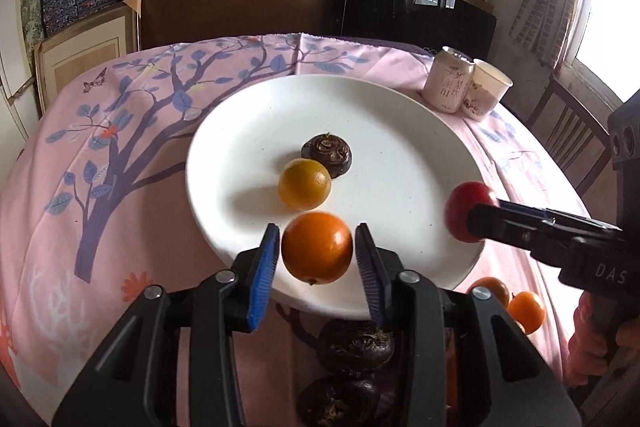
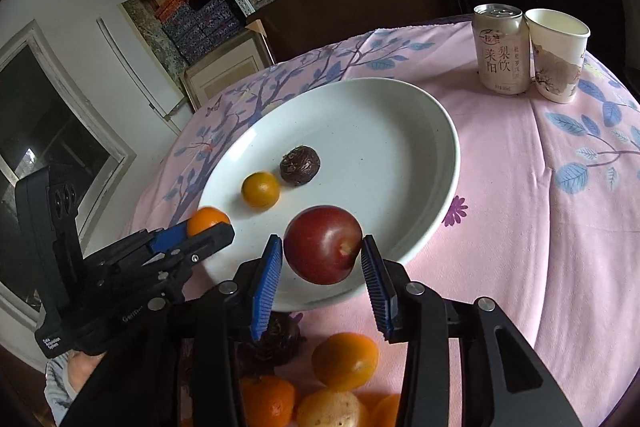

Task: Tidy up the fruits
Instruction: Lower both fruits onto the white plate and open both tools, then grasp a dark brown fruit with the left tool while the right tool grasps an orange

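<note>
Orange (image 1: 317, 247) between left gripper (image 1: 317, 259) pads, plate (image 1: 400, 131) beyond, can (image 1: 446, 83) farther

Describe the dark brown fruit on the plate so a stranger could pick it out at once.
Find the big white plate in the middle of the pink floral tablecloth. Near its centre two small fruits lie side by side, touching or nearly so: a yellow-orange citrus and the dark brown fruit, on the side nearer the drink can. It alone on the plate is rough, wrinkled and almost black.

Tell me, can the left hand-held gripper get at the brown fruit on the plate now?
Probably not yet. The left hand-held gripper has an orange between its pads, and a yellow fruit lies just before the brown fruit on the plate.
</note>
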Motion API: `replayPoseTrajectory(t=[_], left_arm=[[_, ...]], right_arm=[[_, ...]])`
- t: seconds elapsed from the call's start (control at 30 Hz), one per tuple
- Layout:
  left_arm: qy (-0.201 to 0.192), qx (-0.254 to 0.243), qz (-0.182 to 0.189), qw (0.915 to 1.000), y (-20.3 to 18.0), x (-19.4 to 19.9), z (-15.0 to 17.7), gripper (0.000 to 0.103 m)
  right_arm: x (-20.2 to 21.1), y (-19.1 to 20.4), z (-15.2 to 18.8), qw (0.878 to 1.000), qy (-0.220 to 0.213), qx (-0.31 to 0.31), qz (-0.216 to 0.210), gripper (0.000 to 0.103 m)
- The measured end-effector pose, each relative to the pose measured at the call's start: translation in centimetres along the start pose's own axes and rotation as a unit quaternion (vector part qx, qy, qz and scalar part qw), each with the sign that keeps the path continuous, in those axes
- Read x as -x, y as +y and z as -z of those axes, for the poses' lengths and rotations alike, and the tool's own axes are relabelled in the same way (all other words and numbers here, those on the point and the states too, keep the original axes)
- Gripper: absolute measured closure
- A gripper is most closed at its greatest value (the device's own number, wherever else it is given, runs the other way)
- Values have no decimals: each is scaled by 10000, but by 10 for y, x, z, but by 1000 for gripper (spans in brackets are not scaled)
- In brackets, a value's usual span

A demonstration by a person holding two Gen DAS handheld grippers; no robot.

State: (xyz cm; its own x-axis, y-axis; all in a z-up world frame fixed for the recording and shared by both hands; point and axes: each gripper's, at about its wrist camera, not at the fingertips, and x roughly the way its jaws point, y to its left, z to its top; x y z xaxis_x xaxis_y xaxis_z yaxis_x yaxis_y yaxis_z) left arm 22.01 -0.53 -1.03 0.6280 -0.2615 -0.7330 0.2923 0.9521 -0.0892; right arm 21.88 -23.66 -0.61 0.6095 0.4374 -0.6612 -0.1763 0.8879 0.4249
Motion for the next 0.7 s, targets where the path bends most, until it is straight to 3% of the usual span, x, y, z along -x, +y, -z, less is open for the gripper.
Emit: replayPoseTrajectory(t=[0.03, 0.13, 0.2, 0.37, 0.57, 0.7], left_arm=[[-6, 36, 44, 10000, 3, 1, 2, 47], [-132, 187, 133, 9996, 12, 16, 5, 39], [-297, 227, 97, 9993, 14, 29, 8, 29], [-454, 172, -146, 9987, 15, 47, 25, 27], [-260, 274, -178, 9991, 17, 50, 57, 23], [-332, 109, -113, 9993, 5, 53, 63, 19]], right_arm=[[2, -2, 0, 10000, -43, 23, -6, 54], [17, -8, 1, 9996, -289, -12, 14, 54], [26, -14, 3, 9992, -393, -108, -61, 53], [39, -20, 16, 9989, -462, -123, -21, 51], [55, -34, 42, 9980, -513, -369, 89, 39], [69, -45, 52, 9962, -625, -603, 17, 37]])
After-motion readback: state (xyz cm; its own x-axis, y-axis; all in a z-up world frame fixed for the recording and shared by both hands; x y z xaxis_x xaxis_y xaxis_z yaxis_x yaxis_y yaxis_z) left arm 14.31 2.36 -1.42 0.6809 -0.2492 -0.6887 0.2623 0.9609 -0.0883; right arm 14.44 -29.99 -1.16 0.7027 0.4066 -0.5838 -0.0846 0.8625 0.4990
